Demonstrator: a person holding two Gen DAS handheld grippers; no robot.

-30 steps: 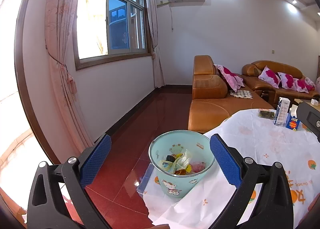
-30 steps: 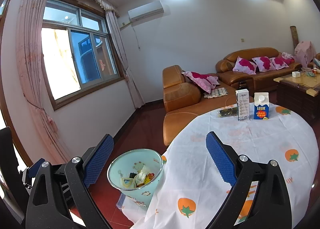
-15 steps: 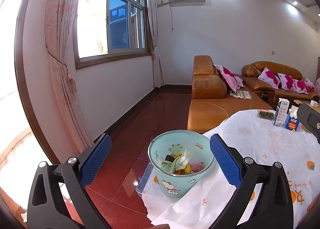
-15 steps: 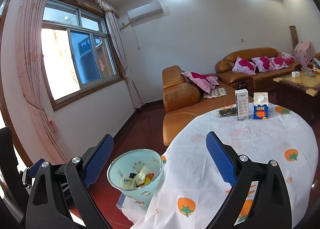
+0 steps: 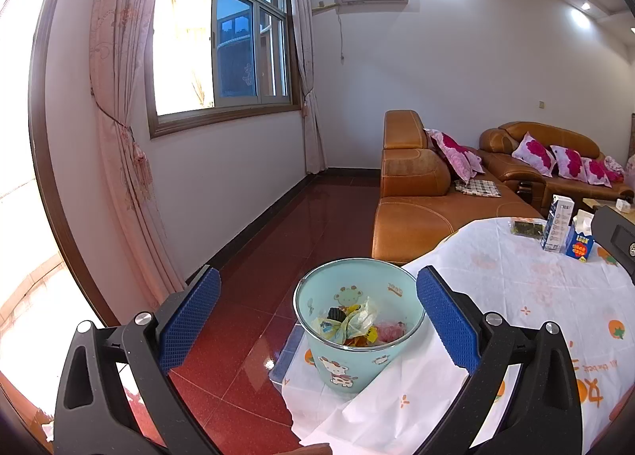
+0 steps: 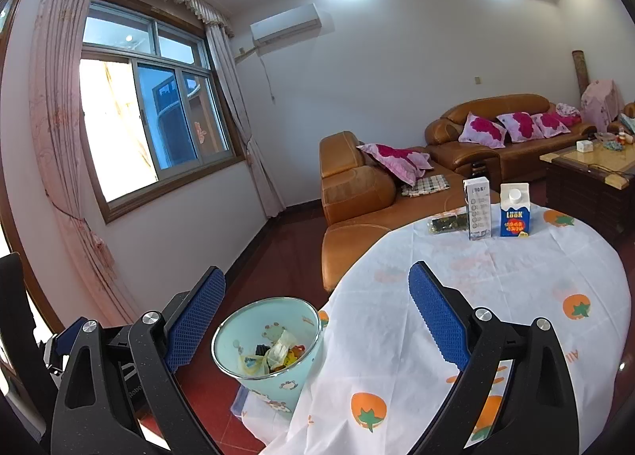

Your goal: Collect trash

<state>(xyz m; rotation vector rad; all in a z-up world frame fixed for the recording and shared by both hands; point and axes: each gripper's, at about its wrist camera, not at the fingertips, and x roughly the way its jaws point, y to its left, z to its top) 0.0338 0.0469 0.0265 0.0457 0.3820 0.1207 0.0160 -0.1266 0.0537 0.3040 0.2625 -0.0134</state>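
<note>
A pale blue cartoon bin (image 5: 359, 330) stands on the red floor beside the table, with several wrappers inside; it also shows in the right wrist view (image 6: 266, 349). On the white tablecloth (image 6: 496, 296) at the far edge stand a white carton (image 6: 478, 209), a blue milk carton (image 6: 514, 210) and a dark flat packet (image 6: 448, 223). My left gripper (image 5: 317, 314) is open and empty, above and in front of the bin. My right gripper (image 6: 316, 316) is open and empty over the table's near left edge.
An orange leather sofa (image 6: 357, 193) with pink cushions stands behind the table. A wooden coffee table (image 6: 591, 173) is at the right. A window with pink curtains (image 5: 123, 145) is on the left wall. A clear plastic tray (image 5: 287, 351) lies under the bin.
Both grippers have drifted very slightly; the views are almost the same. Nothing was picked up or let go.
</note>
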